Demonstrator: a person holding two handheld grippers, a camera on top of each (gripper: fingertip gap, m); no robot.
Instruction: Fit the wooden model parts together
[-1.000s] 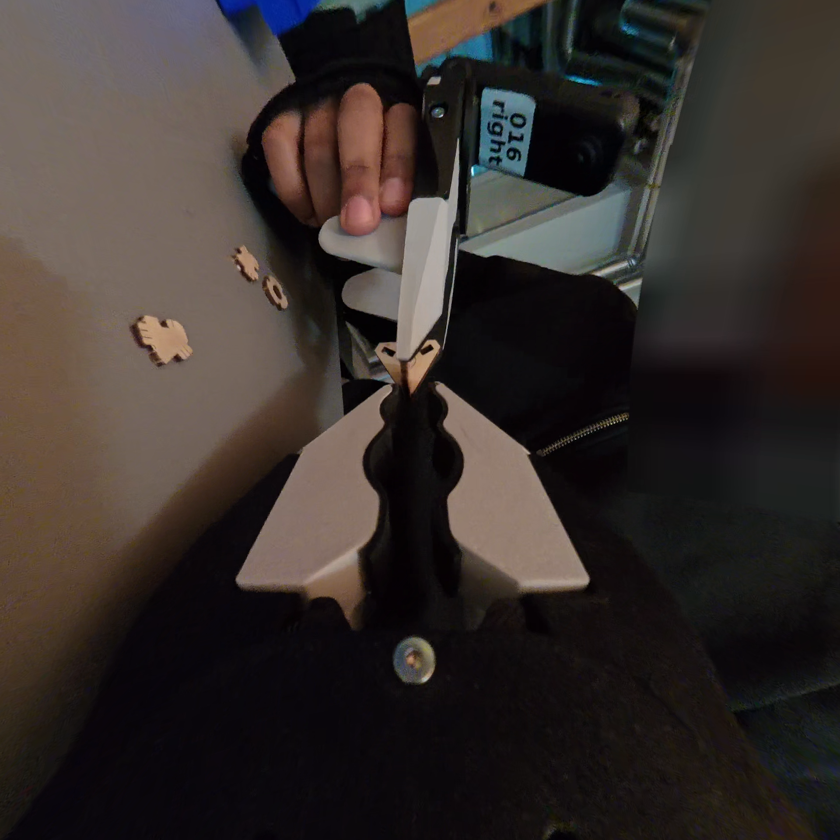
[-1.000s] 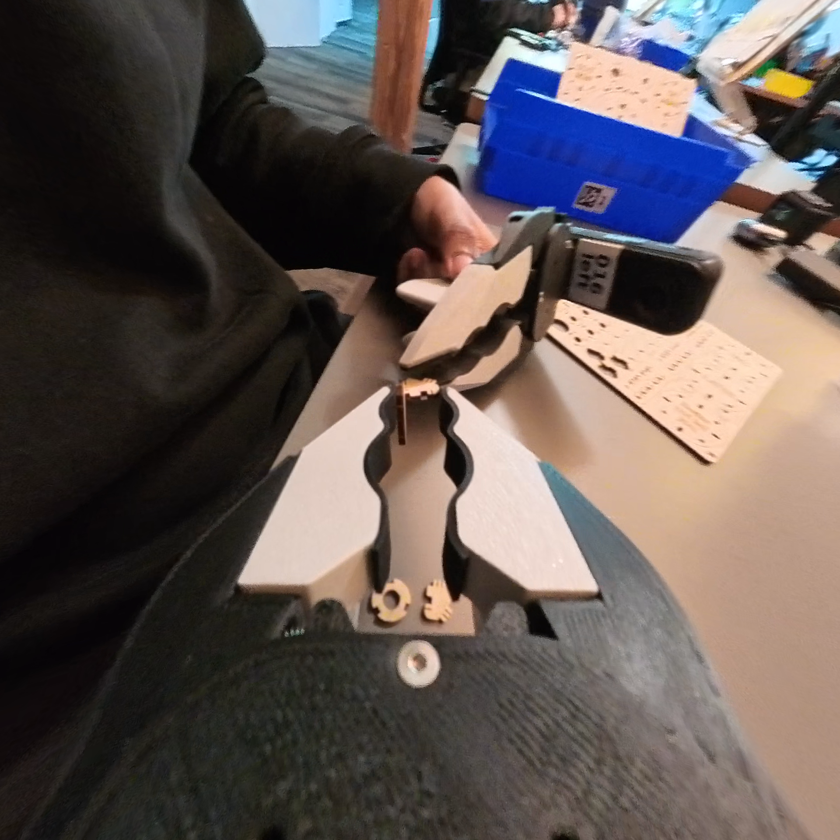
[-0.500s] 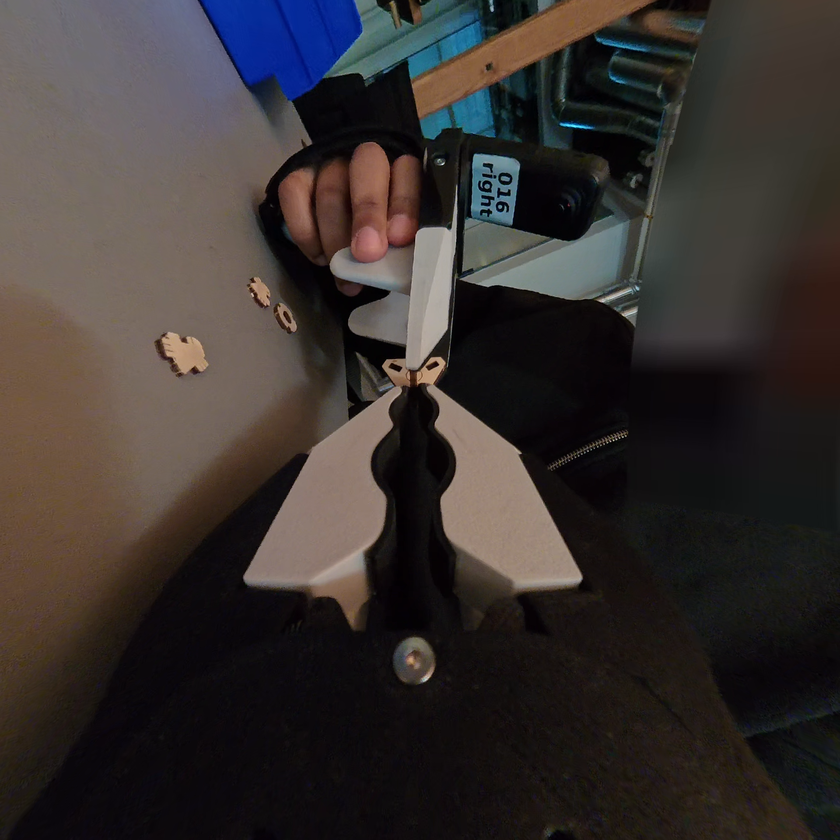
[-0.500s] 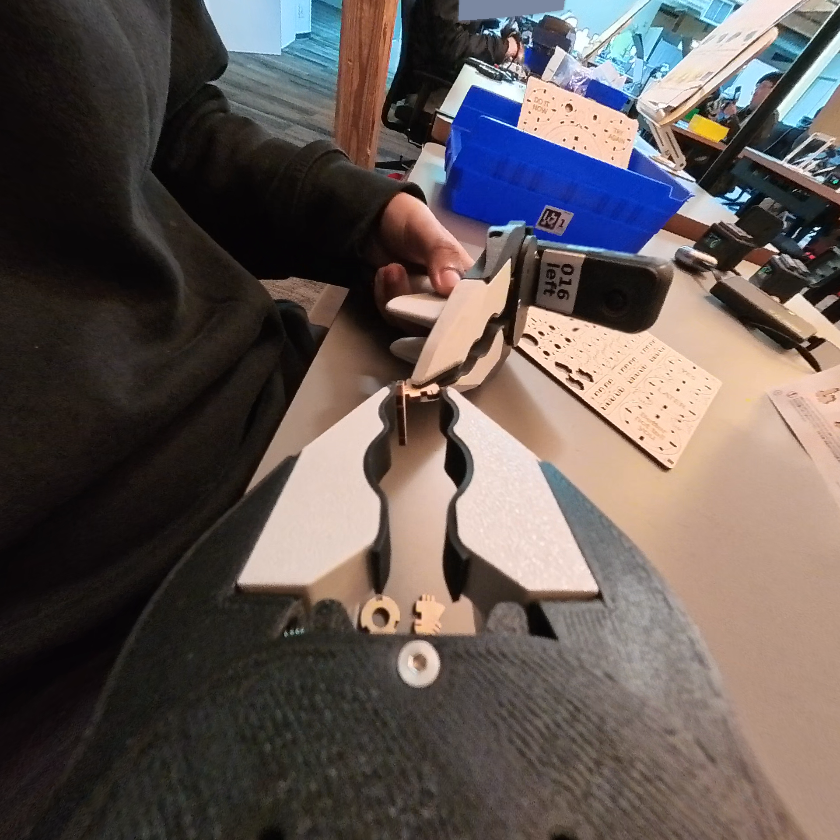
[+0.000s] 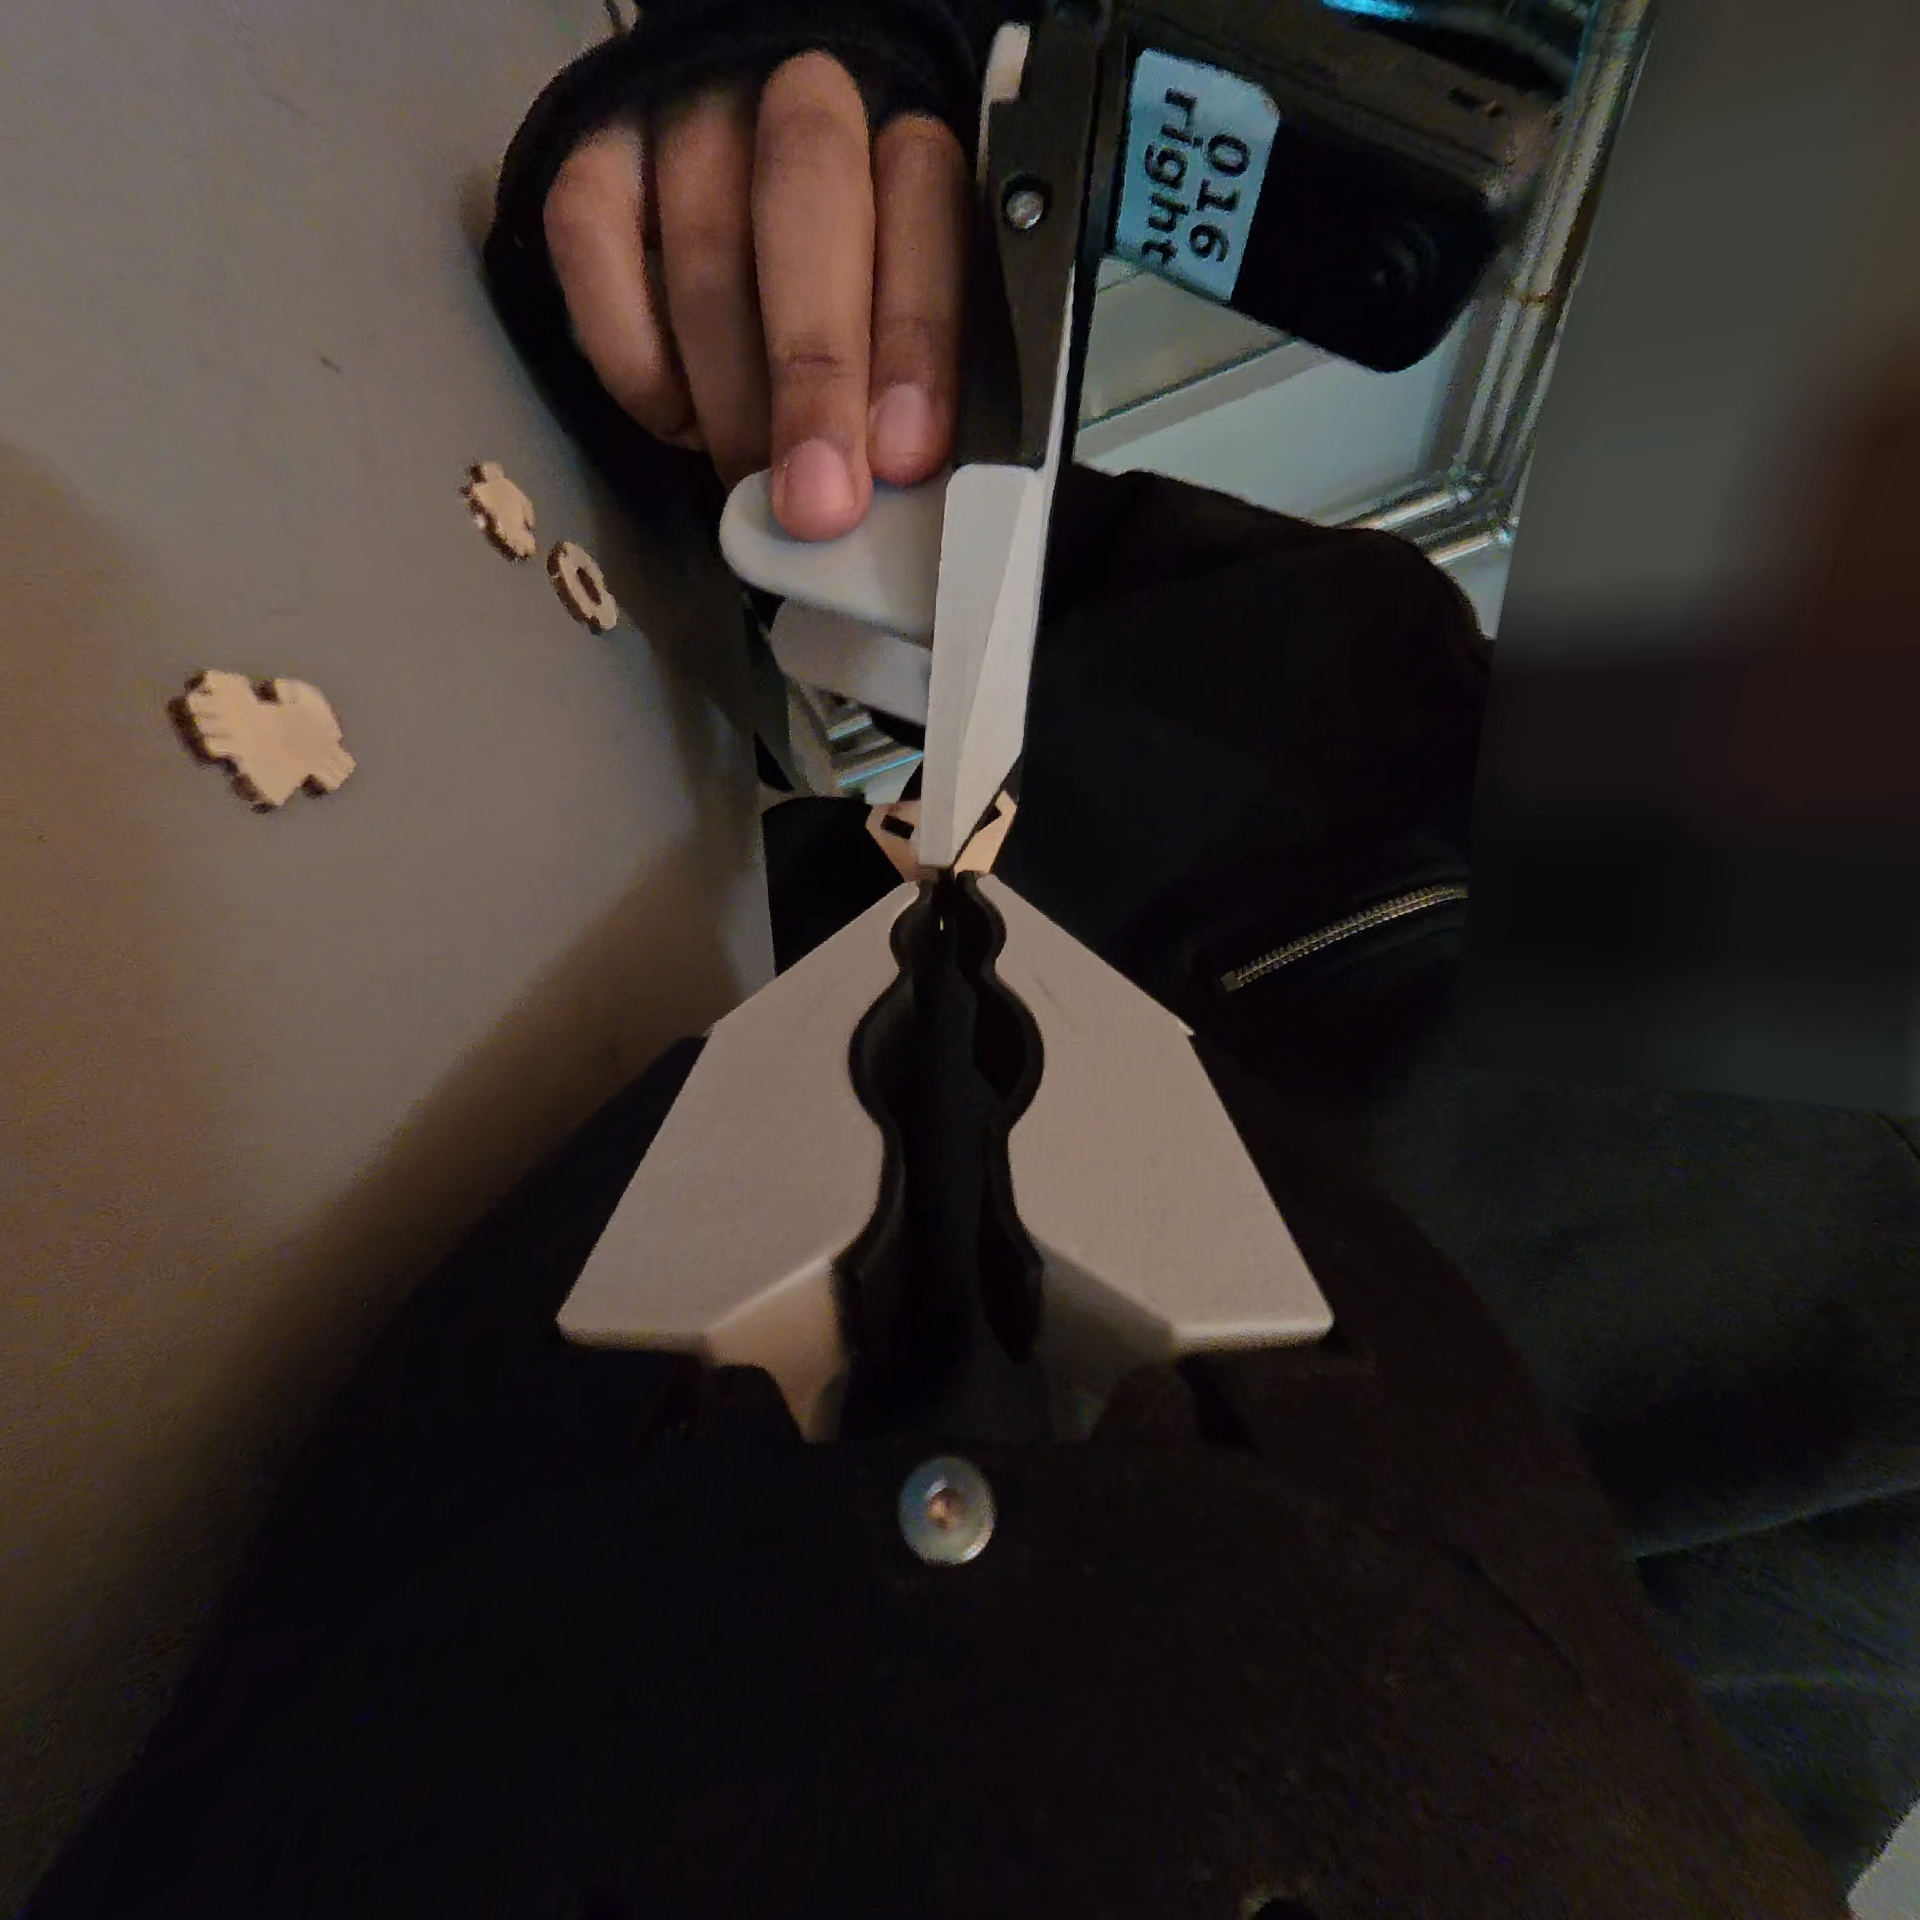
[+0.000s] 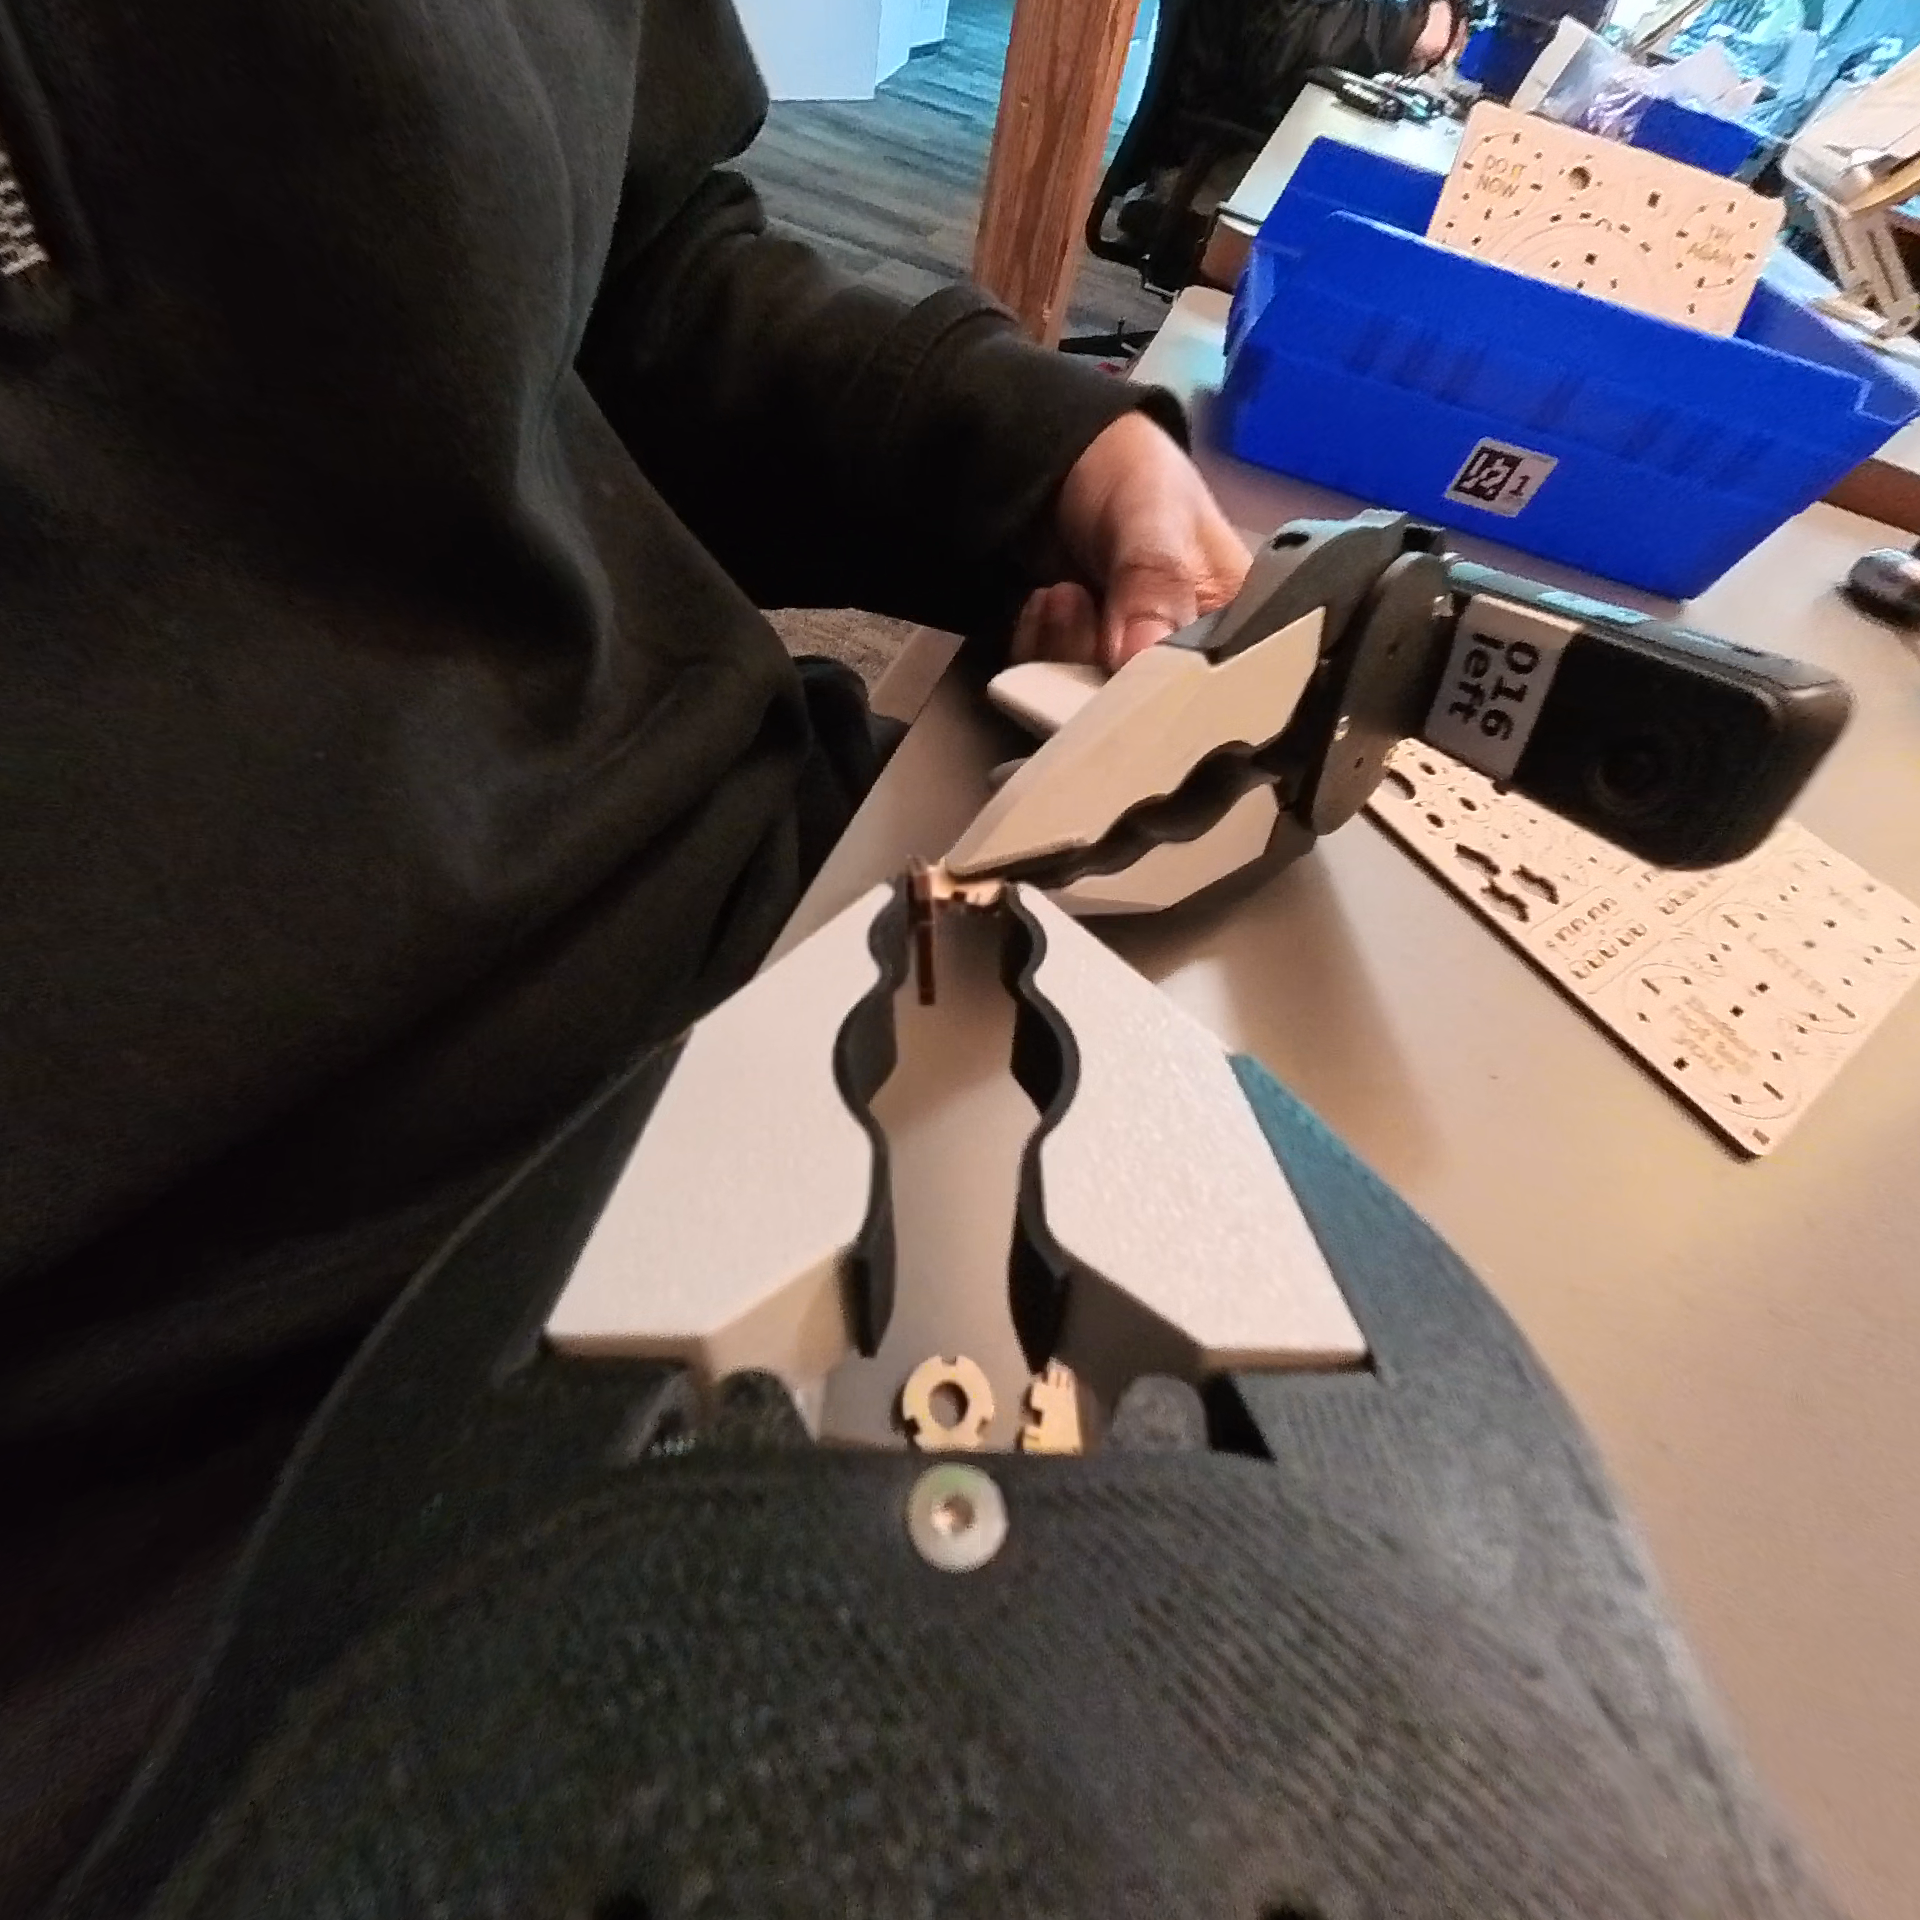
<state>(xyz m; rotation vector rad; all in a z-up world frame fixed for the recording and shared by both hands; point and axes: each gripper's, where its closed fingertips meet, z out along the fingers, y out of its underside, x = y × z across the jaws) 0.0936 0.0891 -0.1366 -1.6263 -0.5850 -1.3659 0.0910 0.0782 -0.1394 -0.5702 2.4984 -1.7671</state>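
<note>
On the smooth grey table (image 5: pixel 208 1039) lie three pale, notch-edged wooden cutouts (image 5: pixel 265 736). Rightward, the left gripper (image 5: pixel 940 883) pinches shut on a thin strip (image 6: pixel 923 951); the right gripper (image 6: pixel 951 904) clamps the flat wooden piece (image 5: pixel 940 831) crossing it. Beyond stands a blue bin (image 6: pixel 1538 416).

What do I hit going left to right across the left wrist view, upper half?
large wooden cutout → toothed wooden piece → wooden ring gear → hand → right gripper → jacket zipper
</note>
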